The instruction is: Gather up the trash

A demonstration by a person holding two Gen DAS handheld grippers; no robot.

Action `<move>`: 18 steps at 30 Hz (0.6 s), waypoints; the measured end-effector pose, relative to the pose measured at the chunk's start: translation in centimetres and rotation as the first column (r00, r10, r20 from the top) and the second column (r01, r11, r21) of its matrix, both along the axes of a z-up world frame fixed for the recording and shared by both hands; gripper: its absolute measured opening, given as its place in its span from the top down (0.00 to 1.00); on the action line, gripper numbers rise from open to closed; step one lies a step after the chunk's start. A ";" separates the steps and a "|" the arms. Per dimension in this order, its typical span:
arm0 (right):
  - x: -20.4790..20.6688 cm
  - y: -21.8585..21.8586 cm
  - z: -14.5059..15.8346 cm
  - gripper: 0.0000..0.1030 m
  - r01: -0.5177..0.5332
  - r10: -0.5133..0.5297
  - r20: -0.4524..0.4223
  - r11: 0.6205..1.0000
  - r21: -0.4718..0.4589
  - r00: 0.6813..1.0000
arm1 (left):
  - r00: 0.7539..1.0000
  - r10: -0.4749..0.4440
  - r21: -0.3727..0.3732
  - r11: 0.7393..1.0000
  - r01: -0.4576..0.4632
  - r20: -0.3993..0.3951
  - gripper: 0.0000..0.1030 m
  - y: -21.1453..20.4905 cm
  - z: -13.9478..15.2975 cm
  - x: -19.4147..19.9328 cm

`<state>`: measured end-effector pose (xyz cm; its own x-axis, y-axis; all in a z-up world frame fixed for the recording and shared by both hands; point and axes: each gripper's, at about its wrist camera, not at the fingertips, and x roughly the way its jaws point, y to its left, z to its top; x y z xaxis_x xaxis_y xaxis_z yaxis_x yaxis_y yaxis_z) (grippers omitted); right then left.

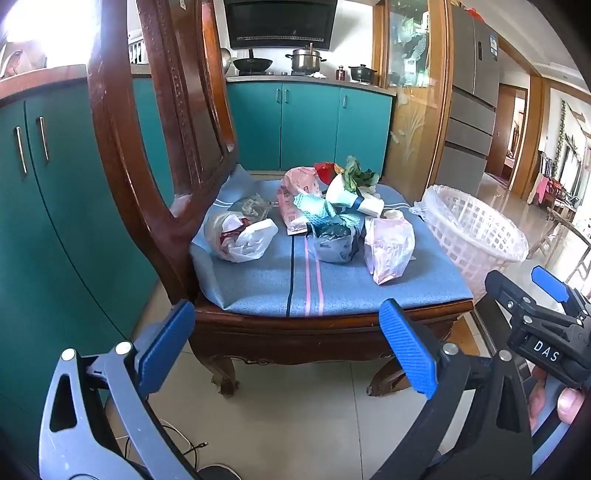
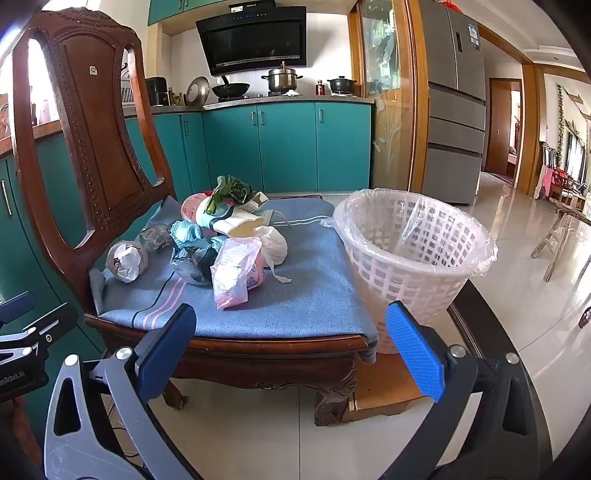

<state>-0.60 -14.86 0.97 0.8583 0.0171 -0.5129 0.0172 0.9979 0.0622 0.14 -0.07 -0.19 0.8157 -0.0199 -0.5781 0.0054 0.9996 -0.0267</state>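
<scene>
On the chair's blue cushion (image 2: 303,295), crumpled trash bags (image 2: 236,273) are piling up just beside the lined basket (image 2: 417,254); both the left hand-held gripper (image 1: 288,347) and the right hand-held gripper (image 2: 291,350) are hanging wide open, gripping nothing.

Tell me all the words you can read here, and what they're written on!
"DAS": white letters on the right gripper body.
"enRobot.AI": cut off at the frame edge, on the left gripper body.
Fridge sticker: too small to read.
Range hood brand: too blurred.
Pink bag print: unreadable.
</scene>
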 end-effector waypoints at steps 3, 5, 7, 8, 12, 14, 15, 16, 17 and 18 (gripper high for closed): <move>0.0 0.0 0.0 0.02 -0.001 0.001 -0.001 1.000 -0.001 1.000 | 1.000 -0.001 0.000 1.000 0.001 0.000 0.03 0.1 0.0 0.0; -0.1 0.0 0.0 0.02 -0.001 0.001 0.001 1.000 -0.001 1.000 | 1.000 -0.002 0.001 1.000 0.002 0.000 0.03 0.1 -0.1 0.0; -0.1 0.0 0.0 0.02 -0.001 0.001 0.001 1.000 0.001 1.000 | 1.000 -0.002 0.003 1.000 0.002 0.000 0.03 0.1 -0.1 0.0; -0.1 0.0 0.0 0.02 0.000 0.000 0.001 1.000 -0.001 1.000 | 1.000 -0.002 0.002 1.000 0.002 0.000 0.03 0.2 -0.1 0.0; -0.1 0.0 0.0 0.02 0.000 0.000 0.001 1.000 -0.001 1.000 | 1.000 -0.002 -0.001 1.000 0.002 -0.002 0.03 0.2 0.1 0.0; -0.1 0.0 0.0 0.02 0.000 0.000 0.001 1.000 -0.001 1.000 | 1.000 -0.003 0.000 1.000 0.003 -0.003 0.03 0.3 0.1 0.0; -0.1 0.0 0.1 0.02 0.000 0.000 0.001 1.000 -0.001 1.000 | 1.000 -0.004 -0.001 1.000 0.004 -0.003 0.03 0.3 0.1 0.0; -0.1 0.0 0.1 0.02 0.001 -0.001 0.002 1.000 -0.002 1.000 | 1.000 -0.004 -0.001 1.000 0.004 -0.002 0.03 0.4 0.1 0.0; -0.1 0.0 0.1 0.03 0.000 0.000 0.001 1.000 -0.002 1.000 | 1.000 -0.003 0.003 1.000 0.003 -0.001 0.03 0.0 0.0 0.0; -0.2 0.0 0.1 0.03 0.000 0.000 0.002 1.000 -0.001 1.000 | 1.000 -0.003 0.004 1.000 0.003 -0.002 0.03 0.1 0.0 0.0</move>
